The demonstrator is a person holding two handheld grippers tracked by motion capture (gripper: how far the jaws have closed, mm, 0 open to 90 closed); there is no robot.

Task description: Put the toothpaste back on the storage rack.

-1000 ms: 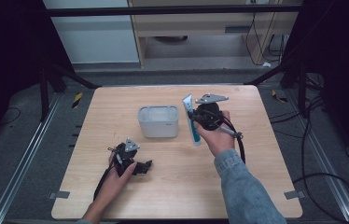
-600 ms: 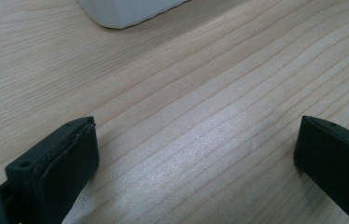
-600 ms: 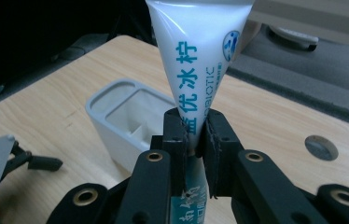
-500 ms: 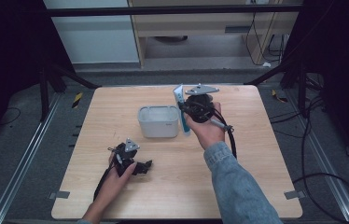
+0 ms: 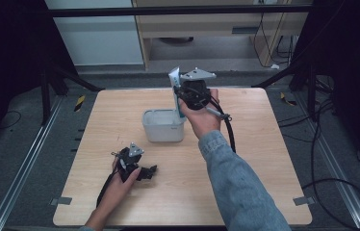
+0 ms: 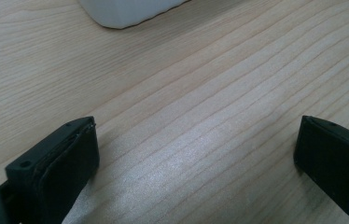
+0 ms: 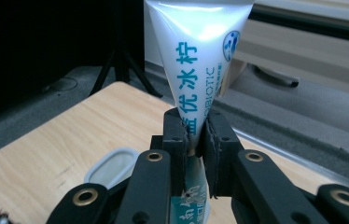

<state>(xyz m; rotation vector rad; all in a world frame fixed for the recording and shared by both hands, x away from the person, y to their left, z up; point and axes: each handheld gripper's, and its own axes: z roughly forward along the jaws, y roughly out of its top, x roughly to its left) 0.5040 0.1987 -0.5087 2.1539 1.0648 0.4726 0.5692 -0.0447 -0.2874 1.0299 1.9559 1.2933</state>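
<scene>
White tube (image 7: 196,70) pinched btwn right claw (image 7: 196,140) pads, upright.

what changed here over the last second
The right gripper, shut on the tube, rose and moved from right of the white tub to above its far right corner. The left gripper stayed open on the table; the tub stayed put.

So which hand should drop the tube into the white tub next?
Right, probably. Its claw is shut on the tube, raised beside the white tub. The left claw is open, empty, low on the table.
</scene>
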